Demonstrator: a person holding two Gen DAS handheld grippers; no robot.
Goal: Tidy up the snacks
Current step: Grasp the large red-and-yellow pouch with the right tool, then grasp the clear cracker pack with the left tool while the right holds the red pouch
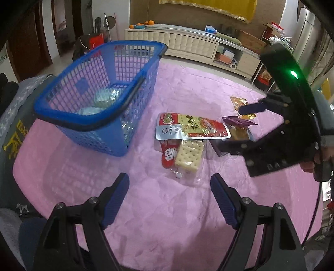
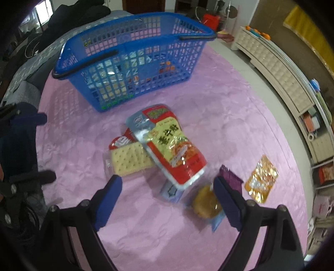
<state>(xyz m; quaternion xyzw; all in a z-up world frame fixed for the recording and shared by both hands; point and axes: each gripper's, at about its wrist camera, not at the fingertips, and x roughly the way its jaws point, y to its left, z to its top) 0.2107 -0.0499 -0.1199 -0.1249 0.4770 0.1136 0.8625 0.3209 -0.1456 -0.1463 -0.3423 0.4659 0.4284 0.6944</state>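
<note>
A blue plastic basket (image 1: 100,93) (image 2: 133,58) stands on the pink cloth and holds a few silvery packets (image 1: 104,100). Right of it lies a pile of snacks: a red and silver pouch (image 1: 192,126) (image 2: 169,146), a cracker pack (image 1: 189,155) (image 2: 129,159), a clear-wrapped round cake (image 2: 205,203) with a purple wrapper (image 1: 235,122) (image 2: 230,177), and an orange foil packet (image 1: 240,104) (image 2: 261,179). My left gripper (image 1: 170,198) is open and empty, in front of the cracker pack. My right gripper (image 2: 168,205) is open over the cake and pouch end; it shows in the left wrist view (image 1: 271,125).
The pink cloth (image 1: 167,218) covers the table. A cream cabinet (image 1: 187,41) stands behind, with oranges on top. Dark clothing (image 2: 68,18) lies beyond the basket. A grey cushion (image 1: 16,129) sits at the table's left edge.
</note>
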